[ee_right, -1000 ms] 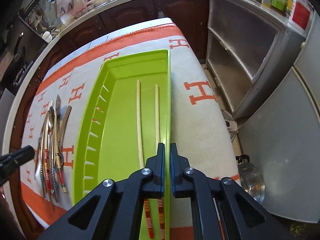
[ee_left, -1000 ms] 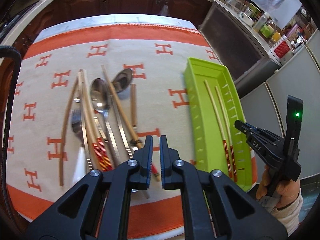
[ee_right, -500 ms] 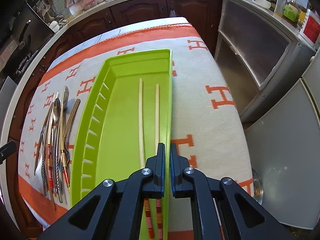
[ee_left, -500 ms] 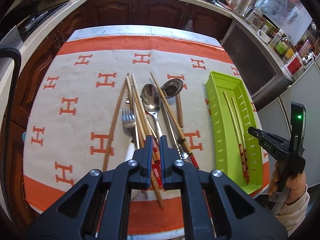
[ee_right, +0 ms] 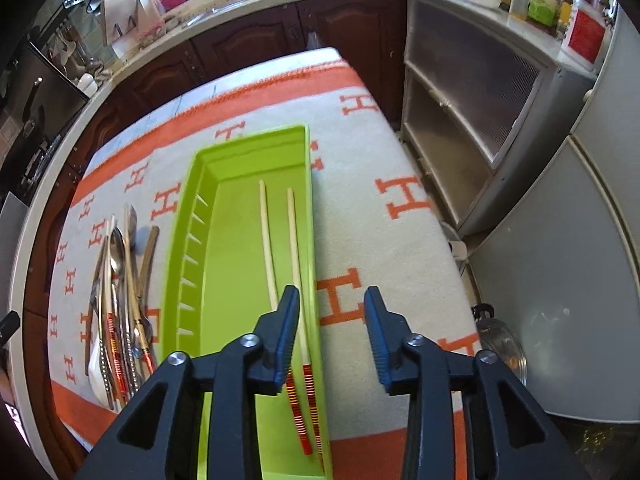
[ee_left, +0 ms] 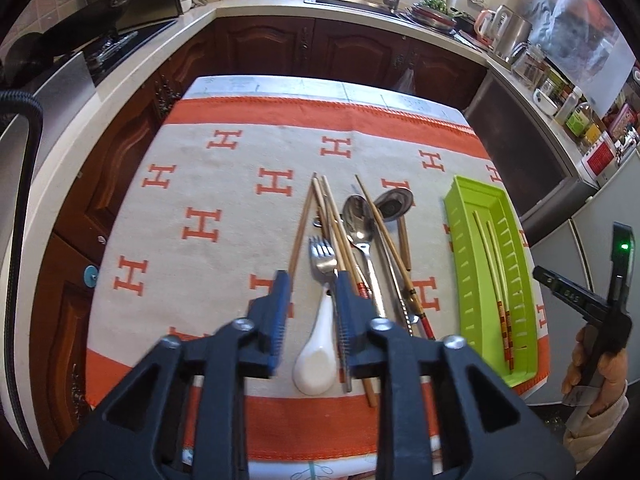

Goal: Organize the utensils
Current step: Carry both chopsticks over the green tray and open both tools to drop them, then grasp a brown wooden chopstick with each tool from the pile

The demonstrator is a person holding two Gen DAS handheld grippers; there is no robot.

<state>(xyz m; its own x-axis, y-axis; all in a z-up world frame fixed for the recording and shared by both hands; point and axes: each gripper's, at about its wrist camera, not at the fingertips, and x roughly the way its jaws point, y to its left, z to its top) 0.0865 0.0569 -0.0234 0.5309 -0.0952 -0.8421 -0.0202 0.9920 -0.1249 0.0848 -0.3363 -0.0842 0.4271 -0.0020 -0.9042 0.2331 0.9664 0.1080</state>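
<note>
1. The left gripper (ee_left: 310,304) hangs above the near end of the utensil pile, its jaws opening with nothing pressed between the pads — the white ceramic spoon (ee_left: 316,356) and the fork (ee_left: 323,258) show through the gap, lying on the cloth below.
2. The pile lies mid-cloth on the orange-and-cream tablecloth (ee_left: 224,184): wooden chopsticks (ee_left: 334,232), a steel spoon (ee_left: 360,220), a second spoon with a wooden handle (ee_left: 394,202) and a chopstick with a red end (ee_left: 404,280), crossing and touching one another.
3. The right gripper (ee_right: 332,336) points down over the right rim of the green tray (ee_right: 224,264); its jaws are opening and empty.
4. In the tray lies a pair of pale chopsticks with red-and-yellow striped ends (ee_right: 294,240), side by side along the right wall, striped ends nearest the camera.
5. In the left wrist view the tray (ee_left: 464,264) sits just right of the pile — beyond its corner a hand (ee_left: 580,364) holds the right gripper's handle.
</note>
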